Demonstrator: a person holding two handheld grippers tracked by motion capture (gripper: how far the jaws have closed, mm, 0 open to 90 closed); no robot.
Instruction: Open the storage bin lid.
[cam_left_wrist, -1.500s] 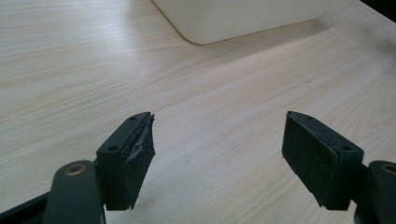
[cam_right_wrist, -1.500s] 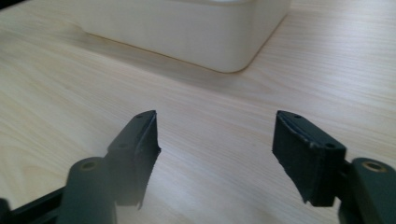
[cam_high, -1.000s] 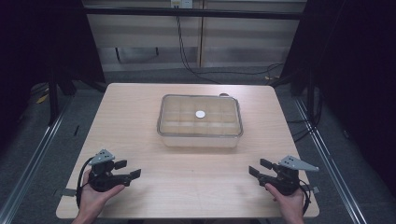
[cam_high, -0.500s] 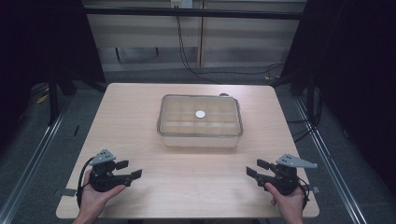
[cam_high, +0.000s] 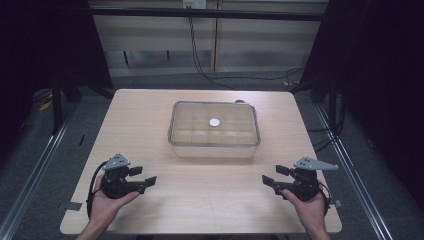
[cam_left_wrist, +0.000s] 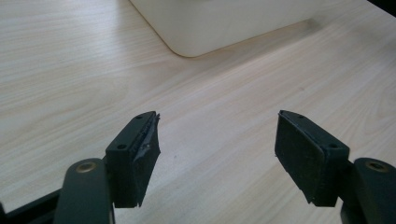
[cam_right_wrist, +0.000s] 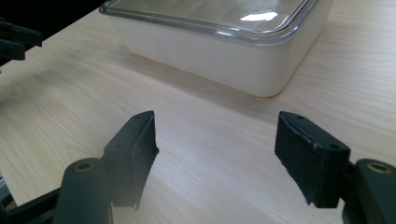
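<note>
A clear lidded box (cam_high: 215, 149) with a grid of compartments stands in the middle of the wooden table (cam_high: 150, 115), with a small white round spot (cam_high: 214, 122) on its lid. My left gripper (cam_high: 145, 176) is held near the front left, pointing right; its jaws have just been closing a little, and it is open on nothing. In the left gripper view its jaws (cam_left_wrist: 217, 121) frame bare wood, the box corner (cam_left_wrist: 224, 23) ahead. My right gripper (cam_high: 272, 175), at the front right, has just been opening and holds nothing. Its own view (cam_right_wrist: 215, 119) faces the box (cam_right_wrist: 224, 56).
The table's front edge (cam_high: 200, 233) runs just behind both hands. Metal rails (cam_high: 30, 175) flank the table on each side, and cables (cam_high: 200, 55) lie on the floor beyond the far edge. The left gripper's tips (cam_right_wrist: 14, 39) show far off in the right gripper view.
The right gripper has risen slightly and its jaws stand wider apart. The left gripper has stayed where it was, with its jaws a touch narrower.
</note>
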